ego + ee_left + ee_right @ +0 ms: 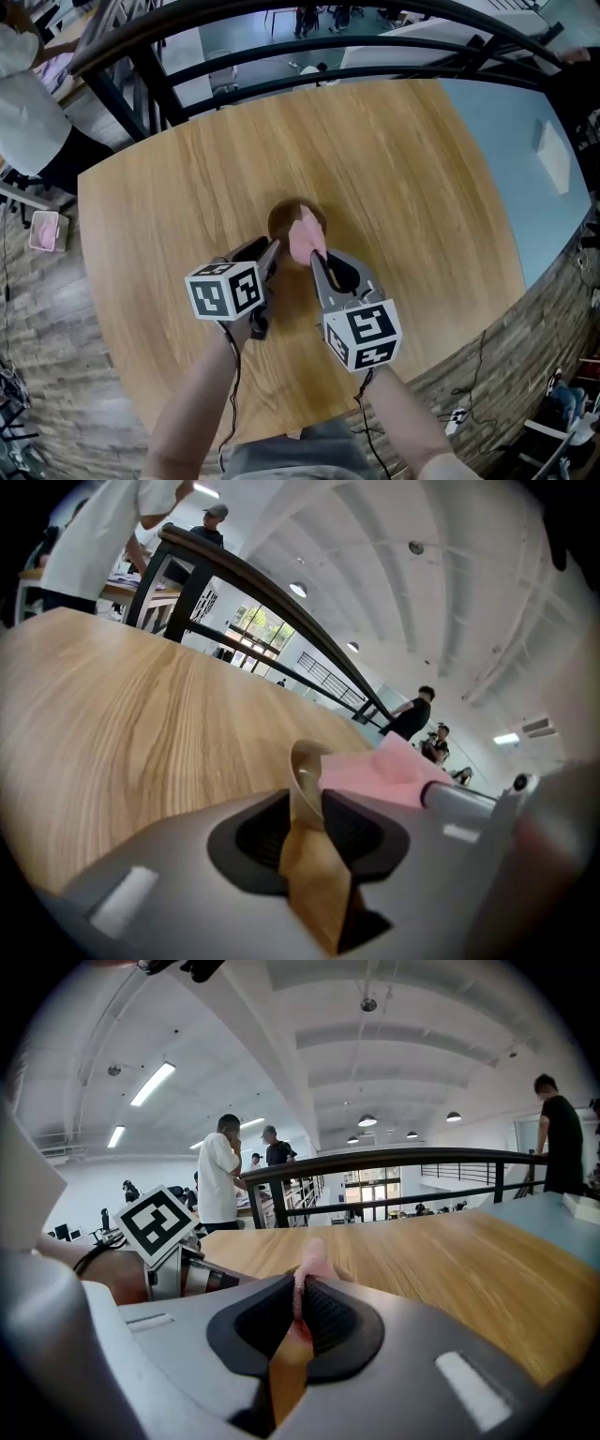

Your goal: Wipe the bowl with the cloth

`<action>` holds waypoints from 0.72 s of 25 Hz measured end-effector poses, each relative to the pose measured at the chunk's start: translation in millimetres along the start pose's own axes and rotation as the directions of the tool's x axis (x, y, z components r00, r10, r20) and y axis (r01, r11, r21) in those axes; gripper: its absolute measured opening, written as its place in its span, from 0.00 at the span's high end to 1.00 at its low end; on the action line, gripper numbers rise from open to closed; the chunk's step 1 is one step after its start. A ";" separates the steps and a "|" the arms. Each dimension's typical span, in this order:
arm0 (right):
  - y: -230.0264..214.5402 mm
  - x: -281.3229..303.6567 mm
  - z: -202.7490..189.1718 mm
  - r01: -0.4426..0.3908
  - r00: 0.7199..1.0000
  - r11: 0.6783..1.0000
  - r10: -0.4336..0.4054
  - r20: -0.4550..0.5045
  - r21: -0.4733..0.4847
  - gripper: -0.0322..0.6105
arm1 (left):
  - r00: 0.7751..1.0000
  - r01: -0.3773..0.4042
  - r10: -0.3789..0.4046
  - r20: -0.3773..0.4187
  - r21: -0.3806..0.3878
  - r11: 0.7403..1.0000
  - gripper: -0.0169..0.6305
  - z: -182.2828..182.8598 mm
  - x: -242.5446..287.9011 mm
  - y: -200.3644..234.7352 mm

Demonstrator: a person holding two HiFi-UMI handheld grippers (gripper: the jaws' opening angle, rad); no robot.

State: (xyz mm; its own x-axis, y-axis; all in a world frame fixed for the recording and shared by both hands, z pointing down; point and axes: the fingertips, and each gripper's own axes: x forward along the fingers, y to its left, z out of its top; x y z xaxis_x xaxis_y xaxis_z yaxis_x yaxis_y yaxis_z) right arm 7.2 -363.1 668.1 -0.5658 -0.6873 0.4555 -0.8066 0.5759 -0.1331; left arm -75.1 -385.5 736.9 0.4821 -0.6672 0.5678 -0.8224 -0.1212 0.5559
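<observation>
Left claw (pixel 274 247) straddles one bowl (pixel 281 219); right claw (pixel 315 256) pinches one cloth (pixel 305 234)

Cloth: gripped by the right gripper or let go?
Gripped. The cloth is pinched between the closed jaws of the right gripper; in the head view its free end reaches over the bowl.

Open-plan office or lab hall, likely an upper level. Black railing (pixel 375 1159) runs beside the round wood table (pixel 187 216). White vaulted ceiling (pixel 394 1044) with strip lights (pixel 155 1082). Several people (pixel 217 1180) stand about behind.
</observation>
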 end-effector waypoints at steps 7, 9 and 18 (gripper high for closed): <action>-2.2 -1.8 -23.9 -0.004 0.999 1.000 0.004 -0.038 0.025 0.92 | 1.000 -0.004 0.003 -0.010 -0.074 0.997 0.82 -6.8 9.5 0.3; -1.8 -0.8 -30.4 -0.007 0.999 1.000 0.009 -0.050 0.027 0.92 | 1.000 -0.018 0.017 -0.011 -0.095 0.995 0.82 -9.4 11.1 2.6; 7.7 -0.3 -48.7 -0.037 0.994 0.999 0.040 -0.097 0.033 0.92 | 0.999 -0.041 0.040 -0.007 -0.164 0.986 0.95 -10.1 21.6 10.0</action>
State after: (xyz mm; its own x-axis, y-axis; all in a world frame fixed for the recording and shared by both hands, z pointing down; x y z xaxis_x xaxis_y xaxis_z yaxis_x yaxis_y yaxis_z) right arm 9.5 -336.9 709.8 -0.5784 -0.6173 0.5332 -0.7903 0.5861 -0.1787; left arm -69.8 -393.8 760.8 0.4511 -0.6661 0.5940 -0.7808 0.0279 0.6242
